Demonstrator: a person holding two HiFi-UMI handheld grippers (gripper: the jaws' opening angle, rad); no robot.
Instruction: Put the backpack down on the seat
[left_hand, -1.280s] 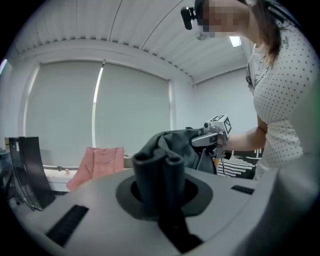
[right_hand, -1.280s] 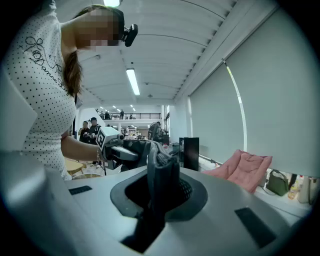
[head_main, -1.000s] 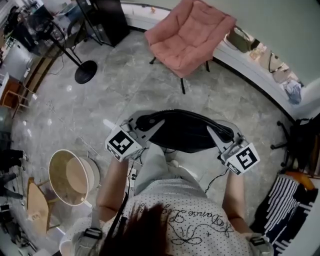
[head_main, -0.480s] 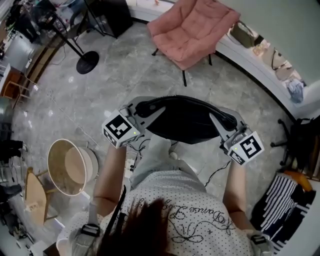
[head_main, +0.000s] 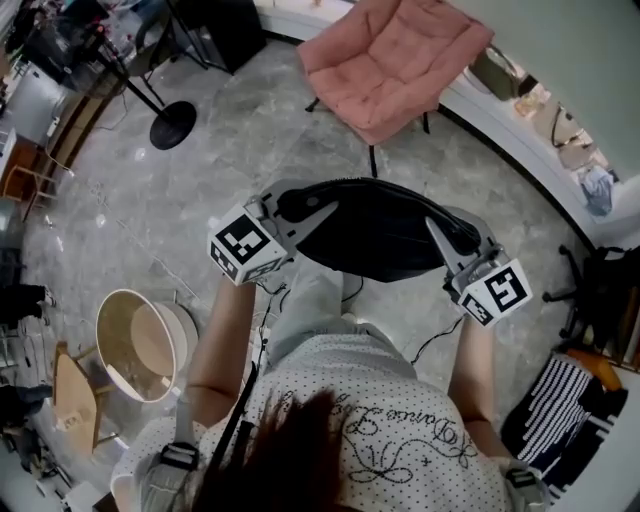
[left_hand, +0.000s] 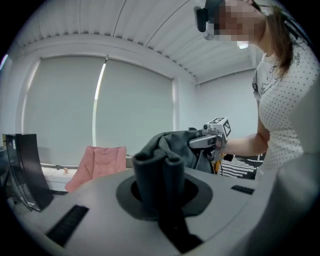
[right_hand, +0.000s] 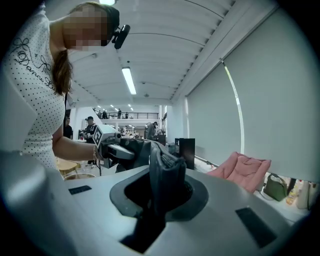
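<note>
Floor: grey marble tiles, fills most of head view.
Person: white dotted top, stands at near edge, both forearms stretched fwd, one gripper per hand.
Pink seat: padded chair on thin dark legs, far centre-right, cushion bare.
Backpack: black, up in the air betw. the 2 grippers, stretched left-right in front of person. Over the floor, on the near side of the pink seat, not touching it.
Counter: white ledge along far-right wall, curved; green bag + other small bits on it, too small to tell.
Bin: round, beige inside, on floor near left.
Striped cloth: black/white, near right corner.
Stand base: black disc w/ pole, far left on floor.
L gripper: holds backpack's left end. Own view: jaws pinched on a thick fold of dark fabric, fold sticks up betw. them.
R gripper: holds backpack's right end. Own view: jaws clamped on bunched dark fabric, L gripper seen across at the other end.
</note>
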